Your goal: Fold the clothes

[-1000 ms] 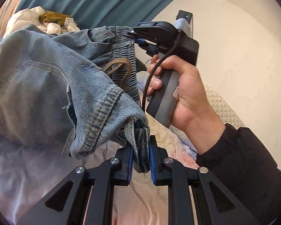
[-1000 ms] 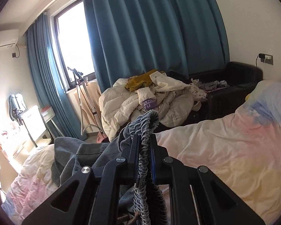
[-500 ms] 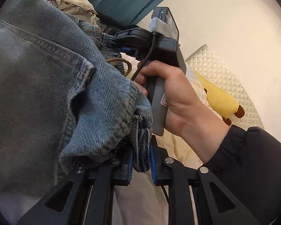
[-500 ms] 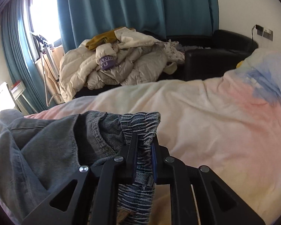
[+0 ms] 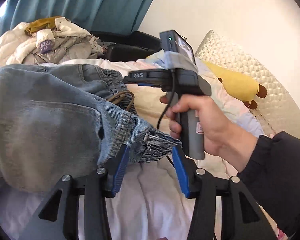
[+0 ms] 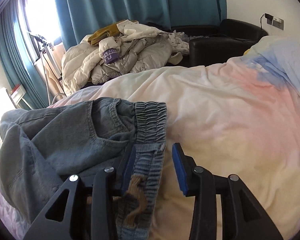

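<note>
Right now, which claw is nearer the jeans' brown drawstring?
Right. The drawstring lies inside the open right claw; the open left claw straddles the waistband further along.

Both grippers, left gripper (image 5: 150, 166) and right gripper (image 6: 153, 166): black linkage arms, silver screws, blue ribbed pads; right hand (image 5: 208, 124) bare skin, black sleeve, grey handle, black cable.

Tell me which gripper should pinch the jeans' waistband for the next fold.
Probably the right gripper: open, with the elastic waistband of the jeans lying between its fingers. The left gripper, also open, sits at a denim corner instead.
</note>
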Motion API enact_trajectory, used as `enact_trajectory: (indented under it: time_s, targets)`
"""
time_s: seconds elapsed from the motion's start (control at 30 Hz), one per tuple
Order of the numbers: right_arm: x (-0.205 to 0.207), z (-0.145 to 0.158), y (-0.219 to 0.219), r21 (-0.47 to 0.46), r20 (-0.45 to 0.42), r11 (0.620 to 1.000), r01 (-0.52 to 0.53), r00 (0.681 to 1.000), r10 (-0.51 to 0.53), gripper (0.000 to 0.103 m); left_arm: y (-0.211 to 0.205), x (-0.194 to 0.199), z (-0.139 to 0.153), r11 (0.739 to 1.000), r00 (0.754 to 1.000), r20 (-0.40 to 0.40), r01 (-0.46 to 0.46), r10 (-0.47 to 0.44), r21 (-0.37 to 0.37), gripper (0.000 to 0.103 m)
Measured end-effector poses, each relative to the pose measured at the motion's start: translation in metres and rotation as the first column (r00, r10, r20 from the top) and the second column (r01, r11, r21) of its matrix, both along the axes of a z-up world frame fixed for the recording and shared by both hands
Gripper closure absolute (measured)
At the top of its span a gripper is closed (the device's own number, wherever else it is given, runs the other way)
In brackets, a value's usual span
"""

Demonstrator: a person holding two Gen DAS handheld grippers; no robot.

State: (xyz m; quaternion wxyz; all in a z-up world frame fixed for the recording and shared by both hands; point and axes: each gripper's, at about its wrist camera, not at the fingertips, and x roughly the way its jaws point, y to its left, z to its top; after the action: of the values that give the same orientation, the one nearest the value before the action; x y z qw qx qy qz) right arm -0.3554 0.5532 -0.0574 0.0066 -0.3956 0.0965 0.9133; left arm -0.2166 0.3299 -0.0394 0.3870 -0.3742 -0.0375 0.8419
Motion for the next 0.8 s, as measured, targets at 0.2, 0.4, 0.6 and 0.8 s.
enact_trajectory:
  time_s: [0.2,0.4,0.6,0.8]
  targets:
    - [0.060,0.054,-0.028,-0.014,-0.046,0.999,-0.031,0.999,0.030,0.065,-0.041,0.048,0.054,0.997,0.995,-0.057,-0.077,0.076,-0.025,0.056]
    - [0.112,0.099,-0.069,-0.025,-0.085,0.996,-0.090,0.993,0.087,0.064,-0.097,0.090,0.088,0.986,0.984,-0.103,-0.155,0.148,-0.064,0.056]
    - [0.150,0.117,-0.111,-0.035,-0.097,0.986,-0.161,0.983,0.157,0.058,-0.170,0.142,0.098,0.967,0.966,-0.116,-0.242,0.232,-0.082,0.056]
    - [0.162,0.116,-0.143,-0.027,-0.093,0.976,-0.214,0.973,0.211,0.045,-0.215,0.156,0.082,0.946,0.948,-0.135,-0.304,0.288,-0.116,0.056]
